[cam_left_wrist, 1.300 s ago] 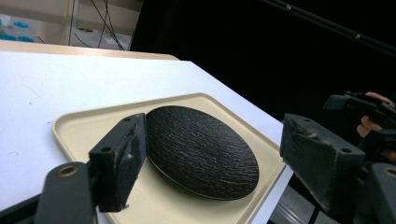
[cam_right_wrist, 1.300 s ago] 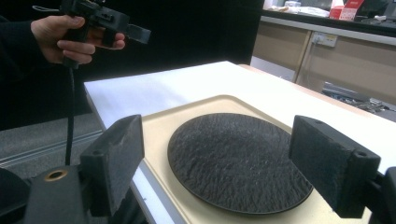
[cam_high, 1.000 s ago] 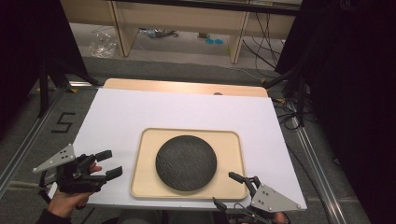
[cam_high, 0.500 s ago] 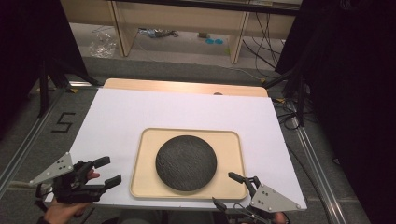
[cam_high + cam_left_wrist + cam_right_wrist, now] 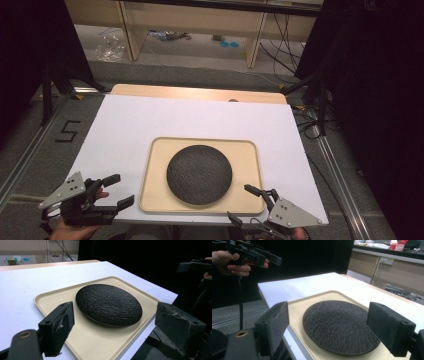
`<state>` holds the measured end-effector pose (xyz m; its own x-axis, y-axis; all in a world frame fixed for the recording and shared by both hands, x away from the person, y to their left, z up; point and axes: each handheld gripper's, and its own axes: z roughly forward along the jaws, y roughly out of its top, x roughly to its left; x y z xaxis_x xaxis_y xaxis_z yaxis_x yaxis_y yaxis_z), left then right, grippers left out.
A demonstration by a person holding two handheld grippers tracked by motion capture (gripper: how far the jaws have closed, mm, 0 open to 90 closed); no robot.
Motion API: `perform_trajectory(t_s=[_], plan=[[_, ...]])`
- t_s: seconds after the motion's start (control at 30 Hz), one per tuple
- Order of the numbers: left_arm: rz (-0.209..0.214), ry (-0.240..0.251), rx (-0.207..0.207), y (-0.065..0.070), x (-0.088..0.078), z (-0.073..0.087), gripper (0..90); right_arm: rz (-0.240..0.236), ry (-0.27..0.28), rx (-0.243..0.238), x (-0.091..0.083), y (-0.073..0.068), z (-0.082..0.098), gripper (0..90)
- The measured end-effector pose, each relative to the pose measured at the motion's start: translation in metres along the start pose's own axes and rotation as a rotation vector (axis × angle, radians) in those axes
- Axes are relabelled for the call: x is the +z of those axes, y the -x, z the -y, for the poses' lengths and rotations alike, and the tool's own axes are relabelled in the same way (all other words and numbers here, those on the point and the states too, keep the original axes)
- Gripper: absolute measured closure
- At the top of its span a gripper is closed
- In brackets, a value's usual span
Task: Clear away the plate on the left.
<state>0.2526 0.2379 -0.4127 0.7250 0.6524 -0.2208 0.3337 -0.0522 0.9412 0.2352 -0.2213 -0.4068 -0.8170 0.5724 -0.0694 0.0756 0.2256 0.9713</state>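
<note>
left gripper [image 5: 117,192] has pulled back off the table's near corner; both grippers, right gripper [image 5: 250,204] too, wait jaws wide, plate [image 5: 199,174] untouched on tray [image 5: 250,150].

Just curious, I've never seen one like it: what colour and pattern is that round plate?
The plate is black with fine rippled ridges, clearest in the left gripper view.

Dim, soft-focus frames, dark surroundings

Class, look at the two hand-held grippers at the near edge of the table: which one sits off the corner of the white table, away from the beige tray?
The left gripper: it sits off the white table's near-left corner. The right gripper hovers beside the beige rectangular tray's near-right corner.
</note>
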Motion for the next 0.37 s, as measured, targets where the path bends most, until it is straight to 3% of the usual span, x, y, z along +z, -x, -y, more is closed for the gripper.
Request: perform_trajectory(t_s=[0.07, 0.37], plan=[[0.005, 0.012, 0.013, 0.0004, 0.0000, -0.0002, 15.7, 0.003, -0.006, -0.004, -0.0004, 0.0001, 0.0000, 19.1], [0.001, 0.010, -0.004, -0.0021, -0.0004, -0.0002, 15.8, -0.001, 0.001, -0.004, 0.0001, 0.0000, 0.0000, 19.1]])
